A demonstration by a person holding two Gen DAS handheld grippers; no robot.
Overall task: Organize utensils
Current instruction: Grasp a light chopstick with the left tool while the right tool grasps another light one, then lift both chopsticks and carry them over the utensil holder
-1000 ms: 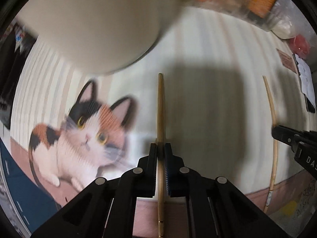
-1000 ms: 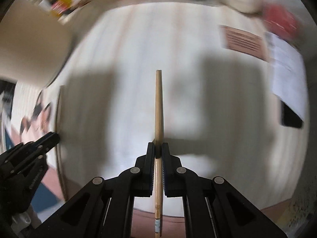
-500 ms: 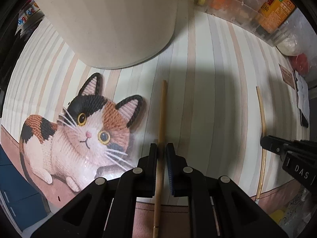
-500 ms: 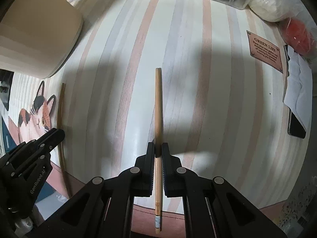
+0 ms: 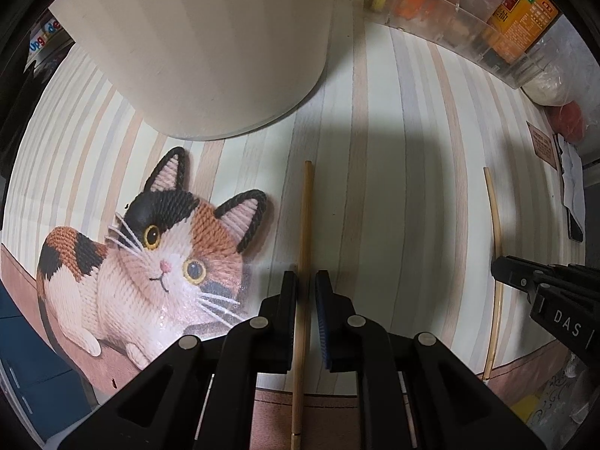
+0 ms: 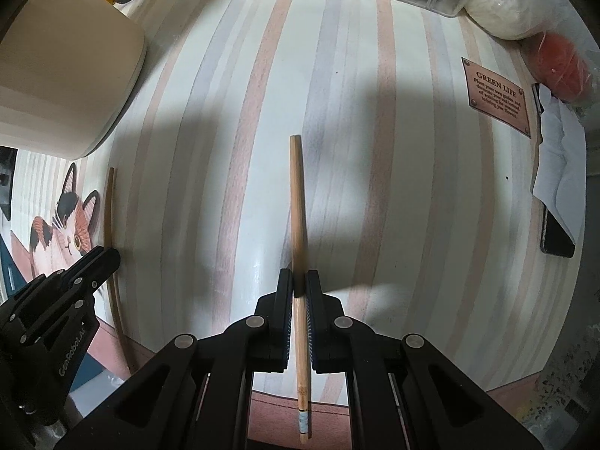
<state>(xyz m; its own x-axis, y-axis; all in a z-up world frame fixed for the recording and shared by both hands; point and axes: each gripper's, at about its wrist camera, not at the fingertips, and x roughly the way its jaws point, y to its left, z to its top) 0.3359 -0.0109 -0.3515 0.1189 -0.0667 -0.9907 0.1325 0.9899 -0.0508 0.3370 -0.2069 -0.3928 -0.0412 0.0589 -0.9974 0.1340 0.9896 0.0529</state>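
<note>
The left gripper (image 5: 305,281) stands with its jaws parted a little around one wooden chopstick (image 5: 304,247), and a small gap shows on each side, so it is released and the stick seems to lie on the striped mat (image 5: 393,195) by its own weight. The right gripper (image 6: 299,281) is clenched on the second chopstick (image 6: 298,225), which points forward from its fingers over the same mat; I cannot tell if its far end touches the surface. The two sticks lie almost parallel and well apart, with the printed cat (image 5: 161,255) on the left side and a large cream container (image 5: 210,48) standing behind it. In my judgement the step in hand is laying the chopsticks down on the mat; the left one is already set, the right one is not yet let go. The next move probably calls for lowering the right stick flat and opening the jaws slowly, so it does not roll, and then bringing the pair closer together, because they are not yet side by side.
</note>
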